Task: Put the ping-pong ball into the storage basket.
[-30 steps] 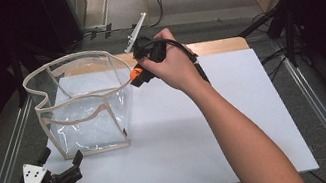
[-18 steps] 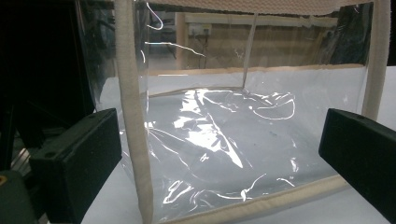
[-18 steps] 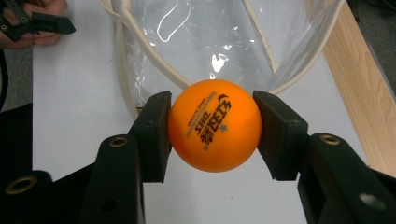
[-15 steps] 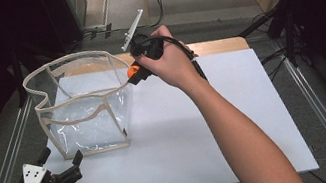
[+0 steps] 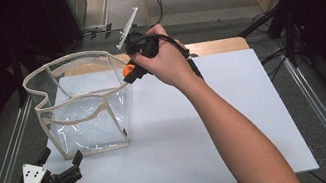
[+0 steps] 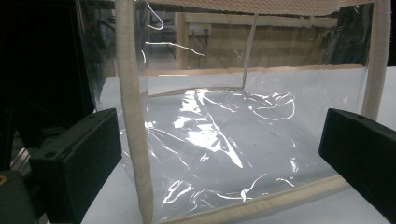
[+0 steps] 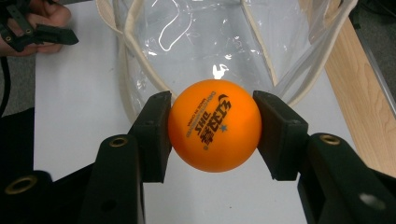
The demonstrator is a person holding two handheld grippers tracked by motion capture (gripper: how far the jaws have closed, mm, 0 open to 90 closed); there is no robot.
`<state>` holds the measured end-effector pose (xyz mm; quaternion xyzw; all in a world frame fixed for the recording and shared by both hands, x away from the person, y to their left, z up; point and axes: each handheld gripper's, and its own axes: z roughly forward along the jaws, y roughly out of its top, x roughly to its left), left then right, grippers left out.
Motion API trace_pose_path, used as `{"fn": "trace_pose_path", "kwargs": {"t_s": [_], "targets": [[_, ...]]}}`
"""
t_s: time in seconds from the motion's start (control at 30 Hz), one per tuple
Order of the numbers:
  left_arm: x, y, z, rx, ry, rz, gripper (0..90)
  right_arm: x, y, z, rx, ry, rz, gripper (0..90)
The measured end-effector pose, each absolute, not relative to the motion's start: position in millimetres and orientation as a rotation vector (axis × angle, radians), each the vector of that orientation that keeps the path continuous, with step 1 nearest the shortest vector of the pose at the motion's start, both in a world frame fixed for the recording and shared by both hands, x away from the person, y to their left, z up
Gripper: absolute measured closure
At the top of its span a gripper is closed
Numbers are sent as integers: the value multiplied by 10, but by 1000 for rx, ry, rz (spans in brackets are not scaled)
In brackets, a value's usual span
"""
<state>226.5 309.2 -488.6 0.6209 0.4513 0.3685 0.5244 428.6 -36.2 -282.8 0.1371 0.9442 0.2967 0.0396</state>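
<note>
An orange ball [image 7: 214,125] with black print sits clamped between the two black jaws of my right gripper [image 7: 214,135], which is shut on it. In the high view that gripper [image 5: 130,72] holds the ball [image 5: 129,70] above the near right rim of a clear plastic bag [image 5: 83,105] with beige trim, standing open on the white tabletop. My left gripper [image 5: 62,164] rests low at the table's front left corner, open, its jaws pointing at the bag's front corner seam [image 6: 135,140] with nothing between them.
The white board [image 5: 237,119] covers a wooden table whose far edge [image 5: 224,45] shows behind it. Metal rails [image 5: 320,104] run along both sides. Dark equipment and cables stand beyond the table. The other hand and its gripper [image 7: 32,28] appear at the right gripper view's top left.
The right hand with the ball has drifted slightly left and farther back, toward the bag's rim. The left gripper has stayed put.
</note>
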Motion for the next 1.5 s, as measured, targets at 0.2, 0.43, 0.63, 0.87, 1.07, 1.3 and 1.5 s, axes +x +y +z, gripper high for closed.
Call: {"fn": "trace_pose_path", "kwargs": {"t_s": [0.2,0.43,0.63,0.87,1.07,1.3,1.5], "targets": [[2265,3092,-4886,1485,1080,882,0,4301,-311,-2815,413,2896,909,476],[2264,3095,-4886,1490,1079,882,0,4323,-267,-2813,407,2894,909,476],[2264,3095,-4886,1490,1079,882,0,4336,-234,-2820,415,2891,908,476],[2266,3094,-4886,1485,1079,880,0,4362,-196,-2829,417,2887,915,476],[2265,3093,-4886,1486,1080,880,0,4379,-152,-2830,412,2883,918,476],[2265,3095,-4886,1484,1081,878,0,4390,-89,-2840,413,2879,909,476],[2266,3096,-4885,1484,1081,876,0,4398,-49,-2862,415,2863,900,472]]}}
